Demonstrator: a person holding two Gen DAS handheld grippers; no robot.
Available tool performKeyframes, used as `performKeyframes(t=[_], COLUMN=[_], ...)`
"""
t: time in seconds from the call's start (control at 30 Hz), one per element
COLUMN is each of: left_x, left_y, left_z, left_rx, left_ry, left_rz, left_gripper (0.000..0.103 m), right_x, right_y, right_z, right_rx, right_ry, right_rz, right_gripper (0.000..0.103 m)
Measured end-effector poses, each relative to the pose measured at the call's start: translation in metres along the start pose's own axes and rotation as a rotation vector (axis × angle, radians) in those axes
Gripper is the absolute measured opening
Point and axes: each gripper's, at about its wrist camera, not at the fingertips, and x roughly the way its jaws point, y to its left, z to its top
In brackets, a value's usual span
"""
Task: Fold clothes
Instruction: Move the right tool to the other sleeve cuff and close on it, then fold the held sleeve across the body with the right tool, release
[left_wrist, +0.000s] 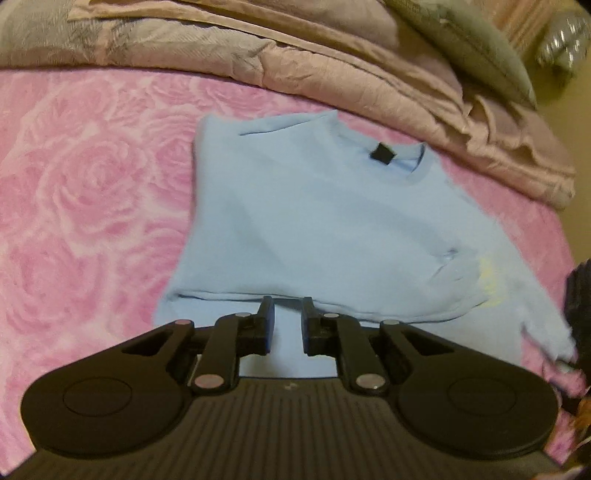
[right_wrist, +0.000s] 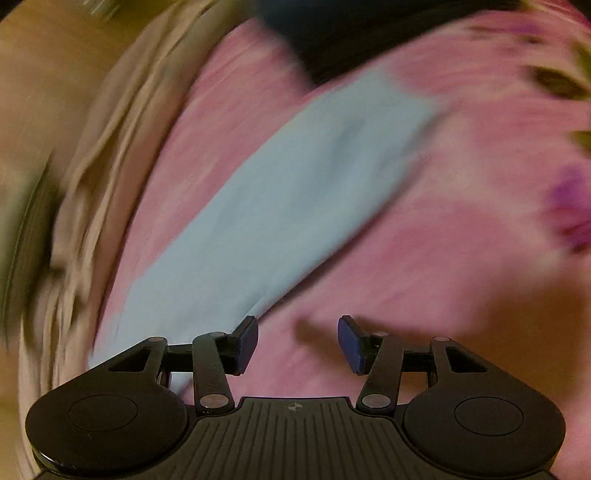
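Note:
A light blue T-shirt (left_wrist: 317, 229) lies partly folded on the pink rose-pattern bedspread (left_wrist: 81, 192), its collar with a black tag (left_wrist: 381, 153) pointing away. My left gripper (left_wrist: 288, 317) hovers over the shirt's near folded edge, its jaws a little apart with nothing between them. In the blurred right wrist view the shirt (right_wrist: 280, 206) runs as a blue band across the pink bedspread (right_wrist: 443, 236). My right gripper (right_wrist: 297, 341) is open and empty over the bedspread, just right of the shirt's near edge.
A crumpled beige-mauve quilt (left_wrist: 332, 70) is heaped along the far side of the bed, with a grey-green pillow (left_wrist: 476, 51) on it. A dark object (left_wrist: 580, 302) sits at the right edge. In the right wrist view another dark object (right_wrist: 351, 33) lies beyond the shirt.

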Motion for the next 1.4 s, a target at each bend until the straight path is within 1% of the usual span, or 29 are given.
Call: performKeyframes(t=[0.07,0.17,0.27,0.37,0.4,0.43,0.47,0.5,0.57,0.6,0.63,0.7,0.77,0.8,0.87,0.93,1.0,1.07,1.1,1.13,1.17,1.2,1.23,1.27,1.3,1.37,1.4], left_x=[0.002,0.005,0.008,0.012,0.013,0.014,0.014,0.015,0.015,0.015,0.013,0.01,0.005,0.002,-0.002,-0.003,-0.005,-0.009,-0.01,-0.011,-0.011,-0.01,-0.008,-0.006,-0.004,0.003,0.009], left_y=[-0.006,-0.016,-0.025,-0.034,-0.036,-0.037,-0.038,-0.039,-0.038,-0.038,-0.036,-0.033,-0.029,-0.026,-0.019,-0.014,-0.01,-0.007,-0.005,-0.004,-0.003,-0.002,-0.002,-0.002,-0.003,-0.007,-0.01], left_z=[0.0,0.0,0.001,0.002,0.002,0.002,0.001,0.001,-0.001,-0.002,-0.002,-0.002,-0.002,-0.003,-0.004,-0.006,-0.007,-0.009,-0.01,-0.011,-0.013,-0.015,-0.017,-0.02,-0.022,-0.027,-0.029], left_rx=[-0.023,-0.038,-0.052,-0.054,-0.054,-0.058,-0.065,-0.072,-0.092,-0.101,-0.105,-0.109,-0.116,-0.122,-0.144,-0.17,-0.194,-0.211,-0.218,-0.223,-0.231,-0.239,-0.248,-0.26,-0.269,-0.288,-0.302], left_ry=[0.008,0.023,0.039,0.054,0.058,0.059,0.06,0.061,0.063,0.063,0.061,0.057,0.048,0.043,0.032,0.027,0.022,0.01,0.007,0.008,0.013,0.022,0.032,0.042,0.05,0.065,0.073], left_rz=[-0.017,-0.028,-0.038,-0.048,-0.052,-0.055,-0.058,-0.061,-0.064,-0.065,-0.067,-0.069,-0.072,-0.075,-0.083,-0.086,-0.091,-0.103,-0.105,-0.103,-0.104,-0.105,-0.11,-0.118,-0.13,-0.163,-0.178], left_gripper=[0.01,0.01,0.01,0.01,0.01,0.01,0.01,0.01,0.01,0.01,0.01,0.01,0.01,0.01,0.01,0.01,0.01,0.01,0.01,0.01,0.012,0.014,0.017,0.019,0.021,0.028,0.03], right_x=[-0.006,-0.005,0.007,0.018,0.021,0.021,0.023,0.025,0.025,0.024,0.023,0.02,0.012,0.009,0.003,0.0,-0.009,-0.019,-0.022,-0.021,-0.014,-0.007,-0.002,0.002,0.007,0.017,0.02], right_y=[-0.025,-0.047,-0.053,-0.054,-0.054,-0.054,-0.054,-0.051,-0.041,-0.033,-0.017,0.019,0.062,0.086,0.132,0.172,0.204,0.223,0.23,0.23,0.226,0.222,0.215,0.209,0.202,0.189,0.183], right_z=[0.021,0.043,0.057,0.066,0.069,0.071,0.073,0.072,0.073,0.073,0.071,0.066,0.051,0.041,0.011,-0.036,-0.104,-0.17,-0.203,-0.235,-0.265,-0.287,-0.286,-0.285,-0.285,-0.283,-0.279], right_rx=[0.092,0.199,0.264,0.283,0.279,0.254,0.228,0.201,0.132,0.084,-0.002,-0.175,-0.376,-0.474,-0.645,-0.804,-0.995,-1.173,-1.268,-1.377,-1.48,-1.555,-1.555,-1.554,-1.553,-1.55,-1.537], right_ry=[-0.03,-0.067,-0.079,-0.077,-0.074,-0.066,-0.058,-0.055,-0.07,-0.079,-0.094,-0.131,-0.188,-0.214,-0.235,-0.202,-0.148,-0.087,-0.051,-0.005,0.028,0.058,0.079,0.099,0.119,0.16,0.178], right_rz=[0.016,0.06,0.109,0.12,0.117,0.095,0.071,0.041,0.002,-0.026,-0.072,-0.135,-0.142,-0.128,-0.058,0.053,0.182,0.29,0.329,0.315,0.275,0.237,0.212,0.187,0.163,0.113,0.091], right_gripper=[0.052,0.052,0.052,0.051,0.041,0.03,0.013,0.008,0.006,0.004,0.004,0.003,0.003,0.003,0.003,0.003,0.003,0.003,0.004,0.004,0.016,0.053,0.068,0.074,0.074,0.074,0.074])
